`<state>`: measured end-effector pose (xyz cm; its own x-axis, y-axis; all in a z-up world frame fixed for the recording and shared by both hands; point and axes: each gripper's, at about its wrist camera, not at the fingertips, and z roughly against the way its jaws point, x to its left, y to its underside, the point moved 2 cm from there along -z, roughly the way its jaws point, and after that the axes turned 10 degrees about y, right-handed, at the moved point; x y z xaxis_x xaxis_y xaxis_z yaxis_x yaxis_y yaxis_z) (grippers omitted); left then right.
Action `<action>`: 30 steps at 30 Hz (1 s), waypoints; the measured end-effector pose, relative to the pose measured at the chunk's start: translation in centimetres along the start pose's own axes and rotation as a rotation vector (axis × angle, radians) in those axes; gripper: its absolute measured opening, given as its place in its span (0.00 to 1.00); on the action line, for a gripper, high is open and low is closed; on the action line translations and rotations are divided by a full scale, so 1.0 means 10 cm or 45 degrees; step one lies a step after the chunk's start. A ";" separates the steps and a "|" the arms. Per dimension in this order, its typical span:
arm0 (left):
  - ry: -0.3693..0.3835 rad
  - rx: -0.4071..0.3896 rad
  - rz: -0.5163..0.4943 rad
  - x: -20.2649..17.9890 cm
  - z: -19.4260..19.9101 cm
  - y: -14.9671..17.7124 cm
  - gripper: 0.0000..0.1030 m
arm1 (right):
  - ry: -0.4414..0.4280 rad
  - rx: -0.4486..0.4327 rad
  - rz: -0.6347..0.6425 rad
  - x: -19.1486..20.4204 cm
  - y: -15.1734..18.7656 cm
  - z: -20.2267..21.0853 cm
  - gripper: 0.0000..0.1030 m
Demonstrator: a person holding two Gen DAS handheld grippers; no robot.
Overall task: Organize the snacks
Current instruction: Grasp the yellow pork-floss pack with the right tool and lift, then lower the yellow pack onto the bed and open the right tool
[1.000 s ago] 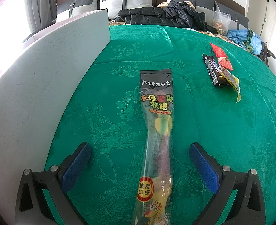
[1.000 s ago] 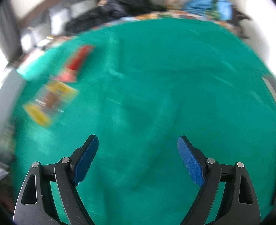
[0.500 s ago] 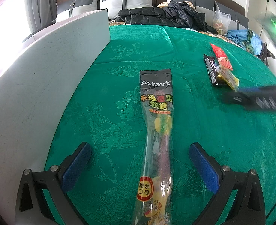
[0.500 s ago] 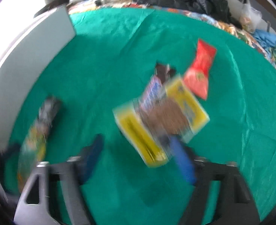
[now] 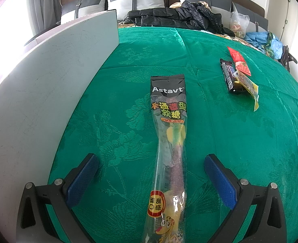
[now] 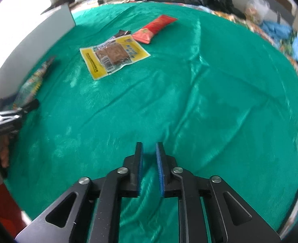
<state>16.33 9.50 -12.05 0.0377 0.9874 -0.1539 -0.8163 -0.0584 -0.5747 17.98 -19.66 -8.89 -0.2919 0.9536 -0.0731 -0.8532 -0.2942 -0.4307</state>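
A long gummy candy bag point(image 5: 170, 141) lies on the green cloth point(image 5: 230, 141), running between the open fingers of my left gripper point(image 5: 149, 174), which touch nothing. Further right lie a dark chocolate bar point(image 5: 228, 75), a yellow packet point(image 5: 248, 85) and a red packet point(image 5: 240, 60). In the right wrist view my right gripper point(image 6: 149, 154) is nearly shut and empty, low over bare cloth. The yellow packet point(image 6: 114, 57), red packet point(image 6: 155, 28) and candy bag point(image 6: 35, 77) lie far ahead to its left.
A white board point(image 5: 37, 93) stands along the cloth's left edge. Black jackets point(image 5: 179, 18) and bags lie on the sofa behind. My left gripper's body point(image 6: 9, 117) shows at the right wrist view's left edge.
My right gripper swung over the snacks, pulled back to bare cloth and closed from wide open to nearly shut. My left gripper has not moved.
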 end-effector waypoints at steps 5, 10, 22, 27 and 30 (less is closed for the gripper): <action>0.001 0.000 0.000 0.00 0.00 0.00 1.00 | -0.154 0.012 -0.161 -0.21 -0.03 0.17 0.65; 0.000 0.000 0.000 0.00 0.00 0.00 1.00 | -0.305 0.120 -0.420 -0.11 -0.43 0.01 0.69; 0.004 -0.001 -0.001 -0.02 0.02 -0.01 1.00 | 0.027 0.082 -0.353 1.04 -1.51 -0.55 0.49; 0.005 -0.002 0.001 -0.01 0.01 -0.01 1.00 | -0.192 0.038 -0.179 1.00 -1.21 -0.18 0.22; 0.004 -0.001 0.000 -0.01 0.01 -0.01 1.00 | -0.215 0.043 -0.064 0.97 -0.95 0.09 0.10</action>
<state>16.38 9.39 -11.88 0.0395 0.9869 -0.1566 -0.8156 -0.0587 -0.5756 22.87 -7.66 -4.73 -0.3148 0.9438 0.1011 -0.8816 -0.2513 -0.3995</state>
